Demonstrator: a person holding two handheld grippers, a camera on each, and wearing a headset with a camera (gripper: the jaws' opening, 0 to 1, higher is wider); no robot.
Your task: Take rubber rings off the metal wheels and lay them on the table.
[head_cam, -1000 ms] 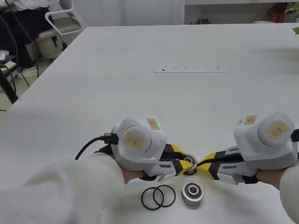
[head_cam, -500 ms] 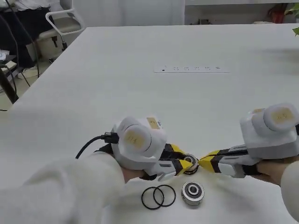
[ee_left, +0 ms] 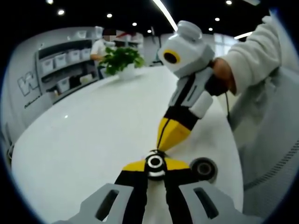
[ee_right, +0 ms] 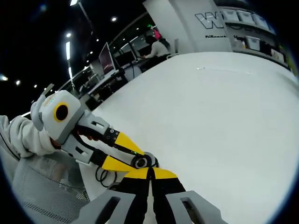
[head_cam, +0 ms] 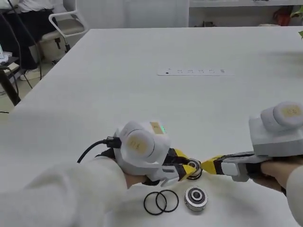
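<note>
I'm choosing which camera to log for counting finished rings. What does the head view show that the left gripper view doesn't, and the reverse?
Head view: two loose rubber rings lying overlapped on the table, plus a socket strip farther back. Left gripper view: a potted plant and wall shelves. Both: the left gripper shut on a metal wheel, the right gripper with its closed tip meeting that wheel, and a second wheel on the table.

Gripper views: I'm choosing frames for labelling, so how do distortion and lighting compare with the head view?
Head view: soft light, straight table edges, rubber rings sharp. Left gripper view: fisheye curves the table, ceiling lights glare, held wheel slightly soft. Right gripper view: same curving, dark ceiling, bright tabletop.
</note>
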